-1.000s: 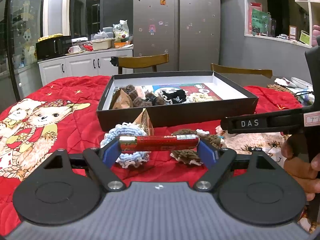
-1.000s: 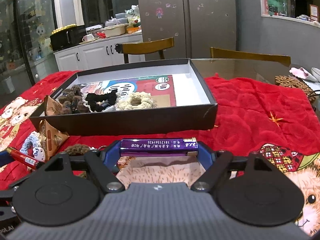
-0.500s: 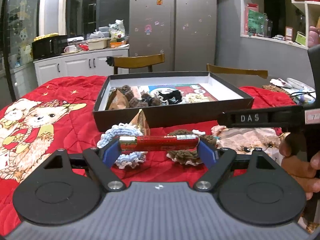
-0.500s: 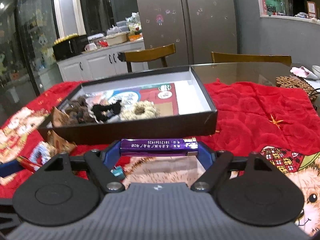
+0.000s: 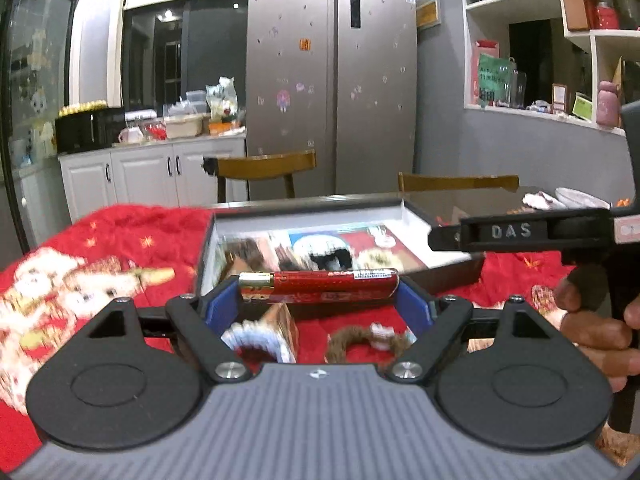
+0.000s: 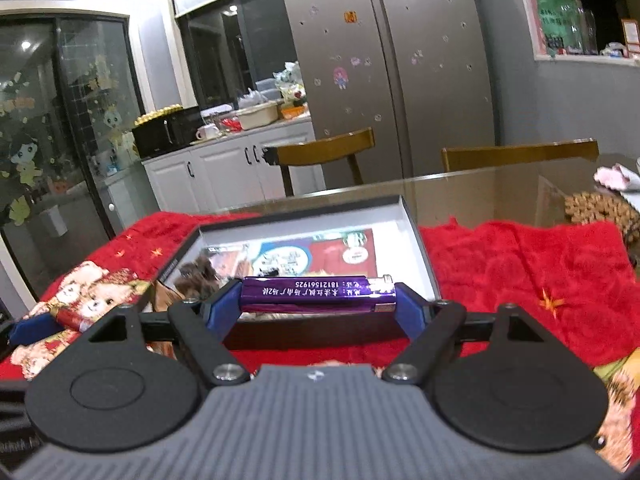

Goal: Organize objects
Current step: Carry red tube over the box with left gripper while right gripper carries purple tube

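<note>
Red-quilted counter (image 6: 520,264) under us, we judge the carry step underway: left tongs (image 5: 318,286) clench the red lighter (image 5: 320,284), right tongs (image 6: 318,294) the purple lighter (image 6: 320,290), both near the box (image 6: 420,248) at twelve o'clock, needing lowering inside before releasing.

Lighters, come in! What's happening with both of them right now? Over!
Left gripper shut on red lighter, right gripper shut on purple lighter. Both lighters crosswise between fingers, before the black box. Nothing blocking.

Steel fridge (image 5: 332,80), 2 wooden chairs (image 5: 260,166), white cabinets (image 5: 152,176).
</note>
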Available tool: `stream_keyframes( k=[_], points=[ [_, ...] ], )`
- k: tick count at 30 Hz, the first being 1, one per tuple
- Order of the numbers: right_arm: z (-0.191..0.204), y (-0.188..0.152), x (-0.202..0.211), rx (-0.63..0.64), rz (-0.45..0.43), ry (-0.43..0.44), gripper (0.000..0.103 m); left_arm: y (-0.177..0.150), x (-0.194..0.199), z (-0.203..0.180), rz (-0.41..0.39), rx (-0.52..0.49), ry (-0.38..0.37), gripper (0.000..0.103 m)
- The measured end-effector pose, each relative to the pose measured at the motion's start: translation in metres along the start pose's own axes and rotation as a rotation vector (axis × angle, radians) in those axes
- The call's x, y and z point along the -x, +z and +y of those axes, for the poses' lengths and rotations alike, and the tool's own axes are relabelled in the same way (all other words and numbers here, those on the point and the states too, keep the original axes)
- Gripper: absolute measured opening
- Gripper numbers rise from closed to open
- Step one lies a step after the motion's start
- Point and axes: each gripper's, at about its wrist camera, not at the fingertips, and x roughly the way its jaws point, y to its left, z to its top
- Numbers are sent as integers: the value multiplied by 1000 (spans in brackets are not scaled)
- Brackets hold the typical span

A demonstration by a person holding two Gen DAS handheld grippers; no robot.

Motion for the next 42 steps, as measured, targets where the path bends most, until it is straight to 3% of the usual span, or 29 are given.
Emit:
stream_keyframes(
  k=[9,13,19,24,31,34,40,42],
  points=[
    [6,52,21,-31,-59,89,80,65,13,17,-74,41,12,85],
    [8,78,30,-29,-100,116,81,100,23,27,-116,73,-23,85],
    [12,114,12,-42,-42,63,81,145,19,31,-147,43,3,85],
    [5,130,-27,-96,52,59,81,177,-16,36,-90,47,-77,85],
    [-17,132,-91,-190,200,44,81,190,-97,44,45,97,-97,85],
    [-21,126,-121,-196,245,7,81,186,-135,52,116,140,-144,85],
    [-34,100,-167,-234,340,-4,80,156,-195,64,207,174,-141,85],
    [-37,91,-181,-238,378,-27,80,146,-220,67,290,162,-155,85]
  ],
)
